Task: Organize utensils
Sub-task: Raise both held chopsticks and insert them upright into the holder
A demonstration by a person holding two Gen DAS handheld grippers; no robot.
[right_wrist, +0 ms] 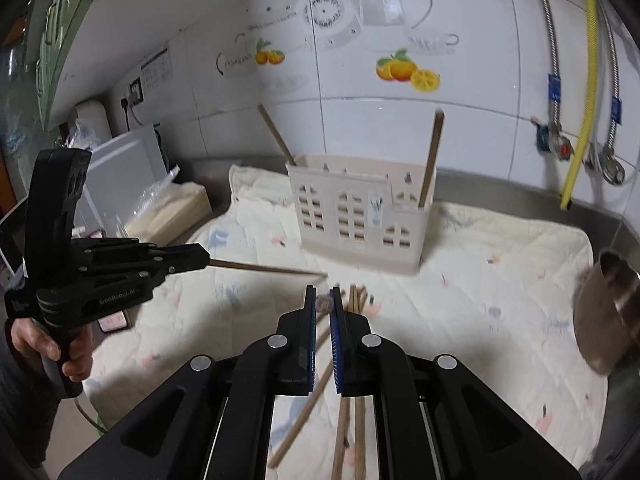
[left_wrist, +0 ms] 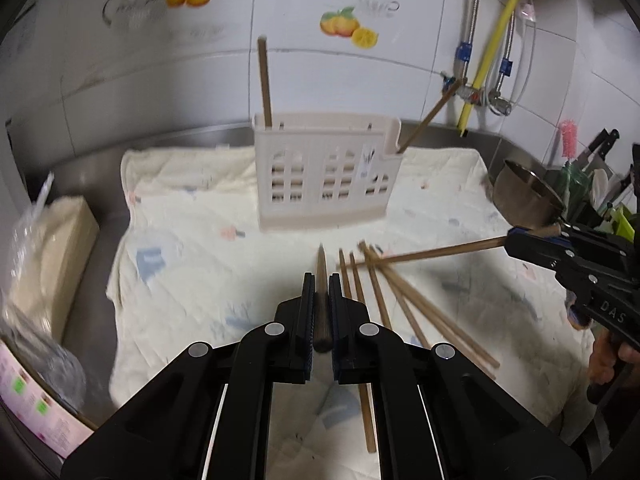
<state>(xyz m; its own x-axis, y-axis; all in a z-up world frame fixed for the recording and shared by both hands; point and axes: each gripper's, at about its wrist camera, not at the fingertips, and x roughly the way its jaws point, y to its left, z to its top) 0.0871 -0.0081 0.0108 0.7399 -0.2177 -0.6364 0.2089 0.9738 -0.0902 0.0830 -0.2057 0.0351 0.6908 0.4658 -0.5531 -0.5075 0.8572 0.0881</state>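
Observation:
A cream plastic utensil holder (left_wrist: pixel 326 172) (right_wrist: pixel 360 216) stands on a pale cloth (left_wrist: pixel 192 264) with two wooden chopsticks upright in it, one at the left end (left_wrist: pixel 265 84) and one leaning at the right end (left_wrist: pixel 430 118). Several loose chopsticks (left_wrist: pixel 400 304) (right_wrist: pixel 356 420) lie on the cloth in front of it. My left gripper (left_wrist: pixel 320 280) (right_wrist: pixel 208 260) is shut on one chopstick (left_wrist: pixel 321 304) (right_wrist: pixel 264 269), held above the cloth. My right gripper (right_wrist: pixel 324 292) (left_wrist: pixel 508 244) is shut on another chopstick (right_wrist: pixel 325 304) (left_wrist: pixel 424 256), held above the pile.
A steel bowl (left_wrist: pixel 528 196) (right_wrist: pixel 608 312) sits at the cloth's right edge. A bagged cream box (left_wrist: pixel 52 248) (right_wrist: pixel 172 216) lies left of the cloth. Pipes and a yellow hose (left_wrist: pixel 492 48) run down the tiled wall at right. A dark rack with knives (left_wrist: pixel 592 184) stands far right.

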